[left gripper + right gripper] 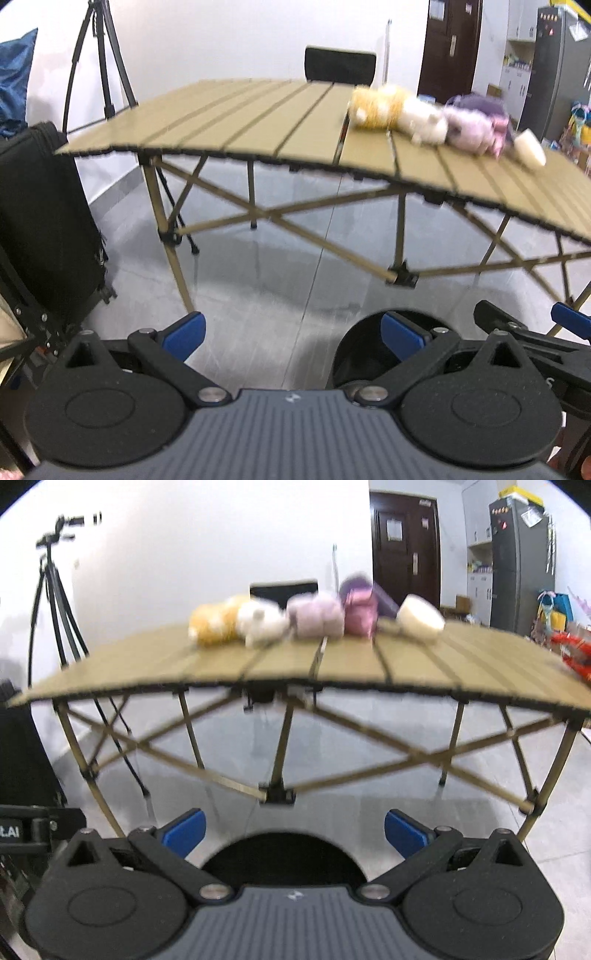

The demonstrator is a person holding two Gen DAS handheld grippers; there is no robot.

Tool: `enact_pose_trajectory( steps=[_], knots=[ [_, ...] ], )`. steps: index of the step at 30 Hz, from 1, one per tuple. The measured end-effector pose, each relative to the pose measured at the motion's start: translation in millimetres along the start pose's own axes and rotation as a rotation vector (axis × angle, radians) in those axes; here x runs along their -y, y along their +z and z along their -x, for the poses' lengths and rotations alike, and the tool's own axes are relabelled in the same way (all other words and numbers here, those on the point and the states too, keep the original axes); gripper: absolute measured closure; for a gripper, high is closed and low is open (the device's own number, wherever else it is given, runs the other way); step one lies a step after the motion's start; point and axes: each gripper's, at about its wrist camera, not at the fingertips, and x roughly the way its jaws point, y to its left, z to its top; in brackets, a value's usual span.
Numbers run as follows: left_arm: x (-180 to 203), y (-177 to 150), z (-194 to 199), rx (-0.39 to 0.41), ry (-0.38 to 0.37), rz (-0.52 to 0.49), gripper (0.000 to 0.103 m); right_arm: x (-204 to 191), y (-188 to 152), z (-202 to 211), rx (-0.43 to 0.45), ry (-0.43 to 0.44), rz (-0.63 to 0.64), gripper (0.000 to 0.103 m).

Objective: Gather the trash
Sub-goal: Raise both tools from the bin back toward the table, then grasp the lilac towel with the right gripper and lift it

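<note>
We hold both grippers low, short of the folding camp table (351, 664), lining up an approach. The left gripper (291, 332) and right gripper (294, 830) gape, empty. Across the frame's upper middle sit 4 plush toys (258, 622) and a cream roll (421, 618), likeliest trash.

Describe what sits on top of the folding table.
On the folding table: a row of blurred plush toys, orange, white, lilac and purple, plus a cream roll-shaped object. Anything behind them is hidden.
</note>
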Motion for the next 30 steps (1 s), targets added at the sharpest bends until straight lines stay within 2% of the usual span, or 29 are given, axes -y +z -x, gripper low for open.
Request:
enact_pose_trajectory(
  steps=[4, 9, 21, 30],
  knots=[
    [7, 14, 15, 0.050, -0.003, 0.001, 0.000, 10, 18, 19, 0.082, 0.016, -0.005, 0.000],
    [17, 31, 27, 0.103, -0.002, -0.003, 0.000, 26, 39, 30, 0.144, 0.010, -0.014, 0.000],
    [44, 71, 24, 0.178, -0.018, 0.000, 0.000, 63, 75, 21, 0.198, -0.012, -0.027, 0.000],
    [62, 92, 3, 0.181, -0.035, -0.010, 0.000, 79, 91, 4, 0.209, -0.031, -0.025, 0.000]
  ],
)
